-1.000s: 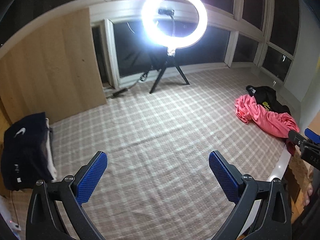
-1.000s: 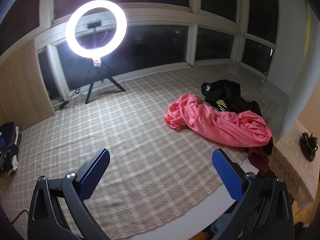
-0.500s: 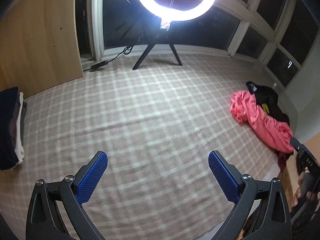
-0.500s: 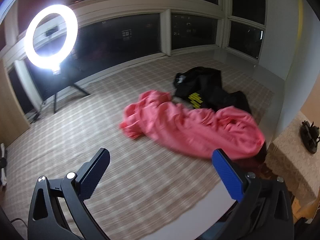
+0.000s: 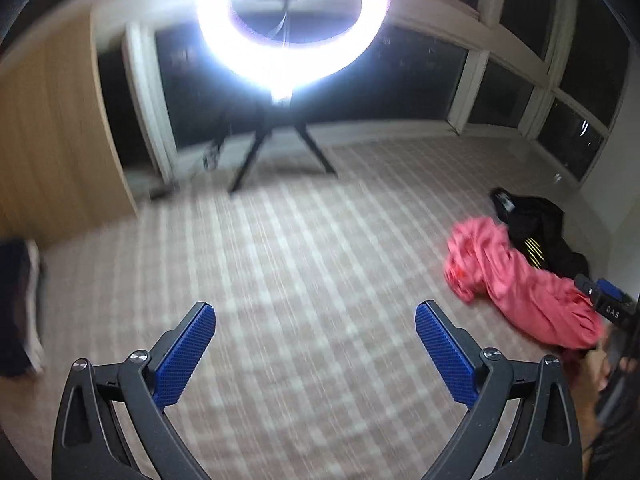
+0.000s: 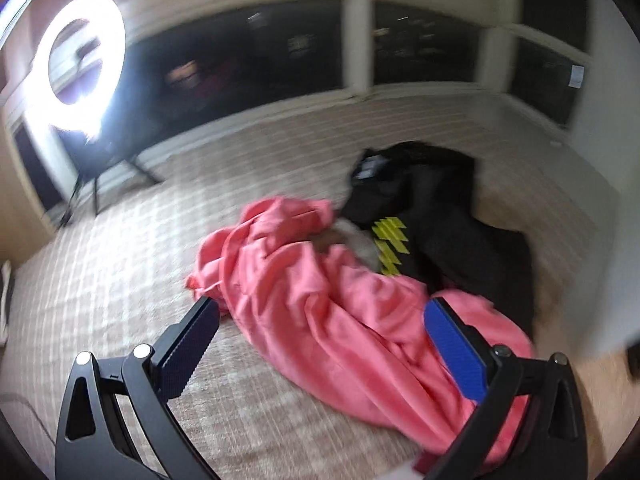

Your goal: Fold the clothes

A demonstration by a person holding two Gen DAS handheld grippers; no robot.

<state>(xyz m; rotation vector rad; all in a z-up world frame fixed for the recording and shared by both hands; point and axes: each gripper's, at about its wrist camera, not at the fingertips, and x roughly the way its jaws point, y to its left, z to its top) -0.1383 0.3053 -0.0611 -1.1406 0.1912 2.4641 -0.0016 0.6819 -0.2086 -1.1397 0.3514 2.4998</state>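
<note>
My right gripper (image 6: 320, 340) hangs low over a crumpled pink garment (image 6: 320, 312), its blue-padded jaws spread wide on either side of the cloth and holding nothing; whether the pads touch the fabric cannot be told through the blur. The pink garment lies in a heap on a plaid-covered surface (image 6: 120, 280), its far end against a black garment (image 6: 460, 216) with yellow markings, which sits just behind it towards the windows (image 6: 240, 64).

My left gripper (image 5: 316, 344) hovers above a bare stretch of the same plaid cover (image 5: 300, 260), jaws likewise wide apart and empty. From that side the pink garment (image 5: 516, 284) lies off to the right with the black garment (image 5: 540, 232) touching it beyond, and part of my right gripper (image 5: 608, 300) shows at the frame's right edge, next to the pink cloth.

A lit ring light (image 5: 292, 20) on a tripod stands at the far edge of the cover before the dark windows. A dark stack of folded clothes (image 5: 16, 304) rests at the far left, beside a wooden panel (image 5: 52, 140). Both views are smeared.
</note>
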